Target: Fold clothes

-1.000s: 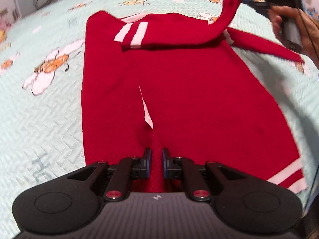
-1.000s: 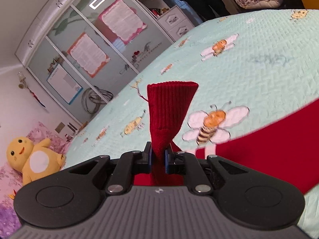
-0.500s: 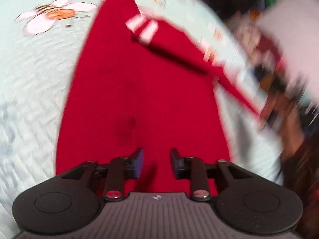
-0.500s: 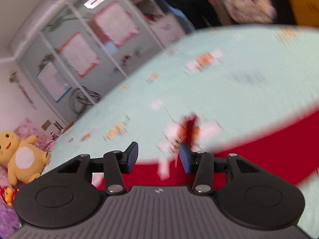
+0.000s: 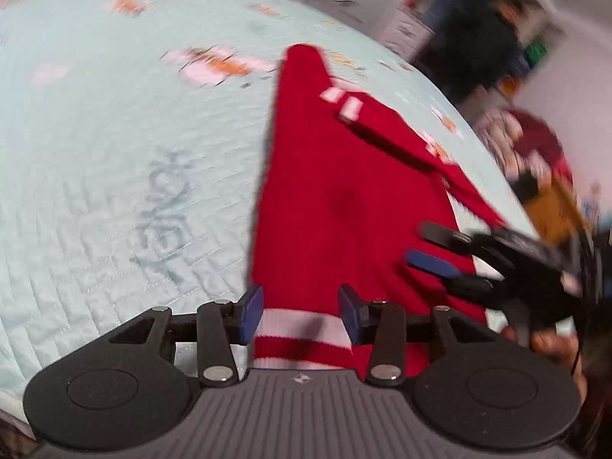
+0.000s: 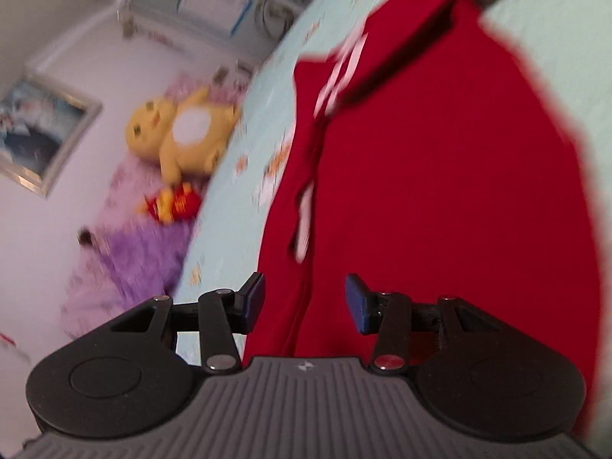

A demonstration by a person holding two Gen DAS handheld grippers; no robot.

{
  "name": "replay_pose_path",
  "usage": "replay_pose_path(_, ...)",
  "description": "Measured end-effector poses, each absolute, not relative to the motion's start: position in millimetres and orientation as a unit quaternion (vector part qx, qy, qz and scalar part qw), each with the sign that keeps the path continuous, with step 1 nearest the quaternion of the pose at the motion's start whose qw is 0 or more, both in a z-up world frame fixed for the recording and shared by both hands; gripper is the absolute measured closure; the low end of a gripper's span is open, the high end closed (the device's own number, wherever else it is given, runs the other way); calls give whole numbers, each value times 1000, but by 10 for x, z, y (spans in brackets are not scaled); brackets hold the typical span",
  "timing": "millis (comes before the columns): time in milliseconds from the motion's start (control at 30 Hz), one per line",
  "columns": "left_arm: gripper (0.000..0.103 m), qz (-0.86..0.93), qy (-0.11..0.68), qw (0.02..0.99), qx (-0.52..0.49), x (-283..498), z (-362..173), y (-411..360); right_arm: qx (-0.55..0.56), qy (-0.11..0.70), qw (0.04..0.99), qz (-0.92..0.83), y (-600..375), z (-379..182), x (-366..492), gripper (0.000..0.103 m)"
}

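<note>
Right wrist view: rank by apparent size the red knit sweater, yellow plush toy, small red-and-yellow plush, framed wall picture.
1. Red knit sweater, fills most of the frame, though it lies nearest the camera.
2. Yellow plush toy.
3. Framed wall picture, close to the yellow toy and cut off by the fisheye edge, so unsure.
4. Small red-and-yellow plush.

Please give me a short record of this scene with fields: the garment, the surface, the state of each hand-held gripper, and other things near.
garment: red sweater with white stripes, lying flat, one sleeve folded across
surface: light blue quilted bedspread
left hand-held gripper: open, over the striped hem
right hand-held gripper: open, holding nothing
nearby: yellow plush toy beside the bed
image quality: blurred
</note>
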State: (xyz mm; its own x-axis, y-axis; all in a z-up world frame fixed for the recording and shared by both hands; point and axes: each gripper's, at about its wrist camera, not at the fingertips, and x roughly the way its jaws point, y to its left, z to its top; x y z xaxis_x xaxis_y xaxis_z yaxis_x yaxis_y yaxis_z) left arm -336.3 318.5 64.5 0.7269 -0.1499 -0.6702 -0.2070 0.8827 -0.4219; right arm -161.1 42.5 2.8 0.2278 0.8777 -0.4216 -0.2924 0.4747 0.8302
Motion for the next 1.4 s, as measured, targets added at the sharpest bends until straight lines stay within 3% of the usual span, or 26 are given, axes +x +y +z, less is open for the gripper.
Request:
replay_pose_path(133, 45, 8, 345, 911, -224, -3441, 671, 3191, 286, 495, 710, 411, 801, -41, -1758, 56)
replay_pose_path(567, 45, 17, 355, 890, -284, -3494, 443, 3442, 228, 505, 724, 412, 1129, 84, -1751, 56)
replay_pose_path(1133, 41, 25, 364, 877, -312, -3515, 277, 3549, 319, 551, 644, 425, 913, -96, -1838, 56)
replay_pose_path(1400, 41, 19, 359, 880, -310, -3511, 314, 3547, 315, 546, 656, 415, 1062, -124, -1807, 64)
